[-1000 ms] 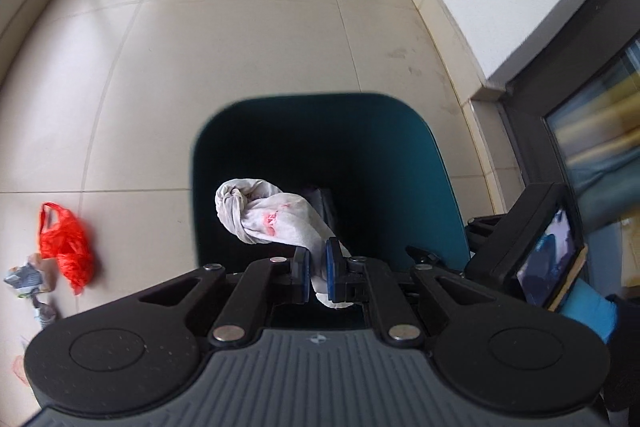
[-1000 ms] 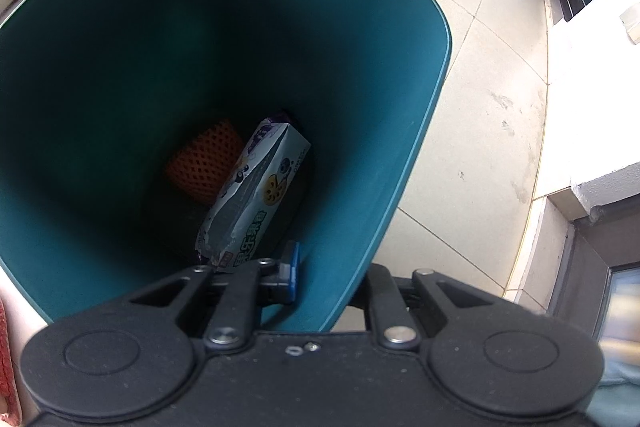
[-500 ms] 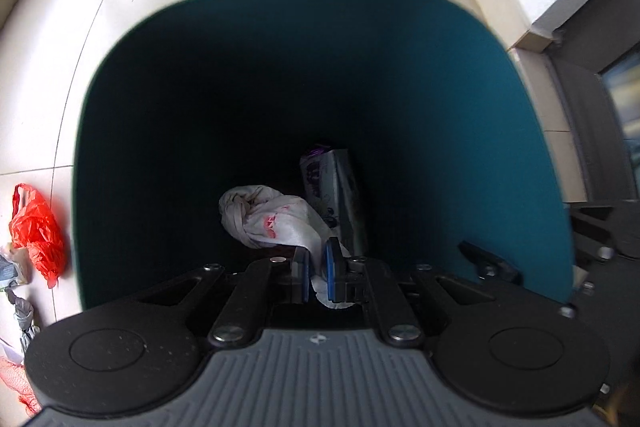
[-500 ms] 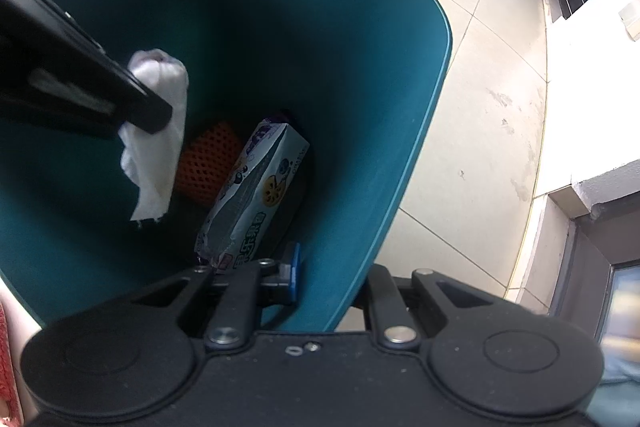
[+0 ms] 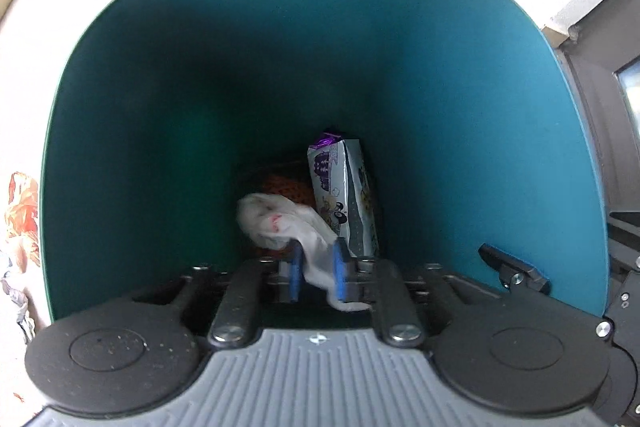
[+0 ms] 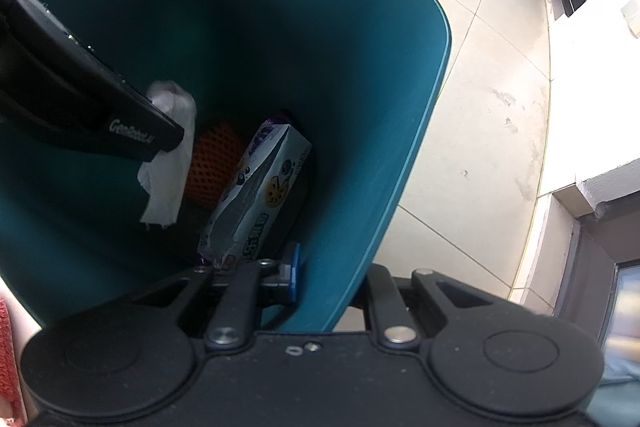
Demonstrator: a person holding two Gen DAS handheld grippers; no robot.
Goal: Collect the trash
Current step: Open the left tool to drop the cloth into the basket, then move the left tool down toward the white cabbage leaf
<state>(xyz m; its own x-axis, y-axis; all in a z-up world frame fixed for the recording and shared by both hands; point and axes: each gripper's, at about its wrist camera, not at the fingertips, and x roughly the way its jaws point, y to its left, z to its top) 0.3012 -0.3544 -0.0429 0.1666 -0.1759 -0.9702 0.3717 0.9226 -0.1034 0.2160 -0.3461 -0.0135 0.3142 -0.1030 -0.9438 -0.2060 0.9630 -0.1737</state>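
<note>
One teal bin (image 5: 400, 47) stands on the tiled floor (image 6: 492, 75), and at its left side the left gripper (image 5: 316, 269) reaches down inside, its fingers (image 5: 295, 267) having just been opening, with one crumpled white tissue (image 5: 280, 221) hanging loose between them above the bottom. Right of the tissue, on the bin's bottom, lie two earlier pieces: one orange foam net (image 6: 214, 163) and, leaning against it, one printed snack packet (image 6: 256, 195). At the bin's right edge the right gripper (image 6: 328, 273) is clenched on the rim, one finger inside the wall and one outside.
</note>
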